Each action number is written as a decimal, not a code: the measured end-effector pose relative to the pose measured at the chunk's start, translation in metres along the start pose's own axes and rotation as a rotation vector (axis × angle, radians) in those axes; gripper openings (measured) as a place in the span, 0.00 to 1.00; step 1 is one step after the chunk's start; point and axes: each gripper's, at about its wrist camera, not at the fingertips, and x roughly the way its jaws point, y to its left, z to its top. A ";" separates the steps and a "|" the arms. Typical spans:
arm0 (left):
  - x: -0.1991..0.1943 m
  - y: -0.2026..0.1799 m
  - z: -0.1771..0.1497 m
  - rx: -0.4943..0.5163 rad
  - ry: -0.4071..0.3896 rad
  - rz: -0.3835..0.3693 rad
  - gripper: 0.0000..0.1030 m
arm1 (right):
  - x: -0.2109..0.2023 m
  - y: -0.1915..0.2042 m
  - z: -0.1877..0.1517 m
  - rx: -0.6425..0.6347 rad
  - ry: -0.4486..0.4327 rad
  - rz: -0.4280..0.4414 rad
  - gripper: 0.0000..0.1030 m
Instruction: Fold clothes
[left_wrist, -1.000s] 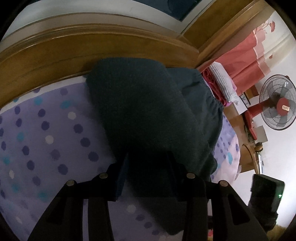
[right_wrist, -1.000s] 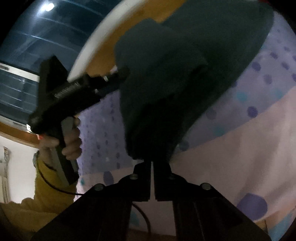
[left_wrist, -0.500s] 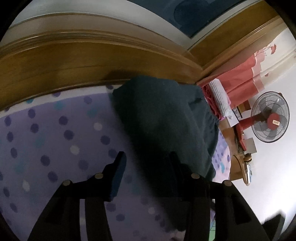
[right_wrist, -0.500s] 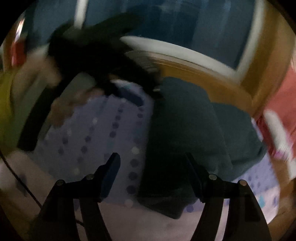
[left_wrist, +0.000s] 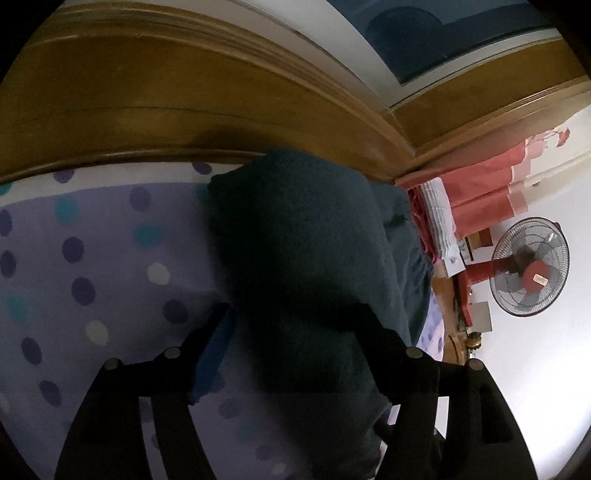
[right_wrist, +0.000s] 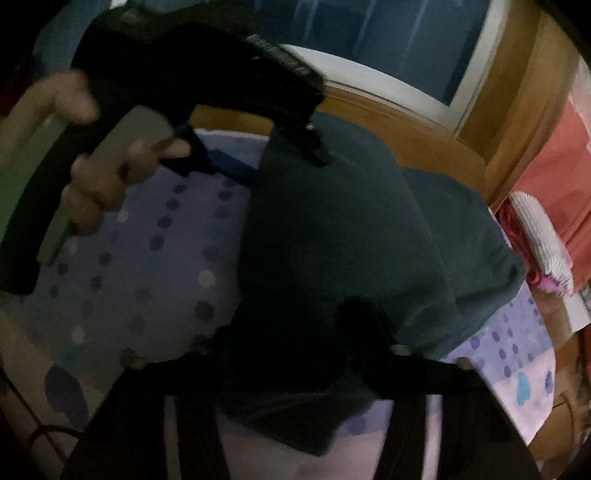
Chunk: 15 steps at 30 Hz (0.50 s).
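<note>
The dark teal knitted garment (left_wrist: 295, 236) lies on the purple polka-dot bedsheet (left_wrist: 92, 258) against the wooden headboard (left_wrist: 184, 103), already doubled over; the left gripper (left_wrist: 295, 332) is opening astride it; the right gripper (right_wrist: 295, 332) is closing over its near edge, grip unclear; further folds likely remain.

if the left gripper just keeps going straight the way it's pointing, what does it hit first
Most likely the dark teal garment lying on the dotted bedsheet. The left gripper, jaws opening, already straddles its near part, though depth is unclear in this dim view.
</note>
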 end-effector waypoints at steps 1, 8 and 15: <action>-0.001 -0.002 -0.001 -0.009 -0.006 -0.005 0.55 | 0.000 -0.005 0.001 0.009 -0.001 0.016 0.27; -0.017 -0.050 -0.004 -0.006 -0.084 0.069 0.54 | -0.039 -0.078 0.019 0.117 -0.073 0.314 0.18; -0.018 -0.118 0.009 0.069 -0.145 0.160 0.54 | -0.047 -0.165 0.023 0.212 -0.146 0.456 0.18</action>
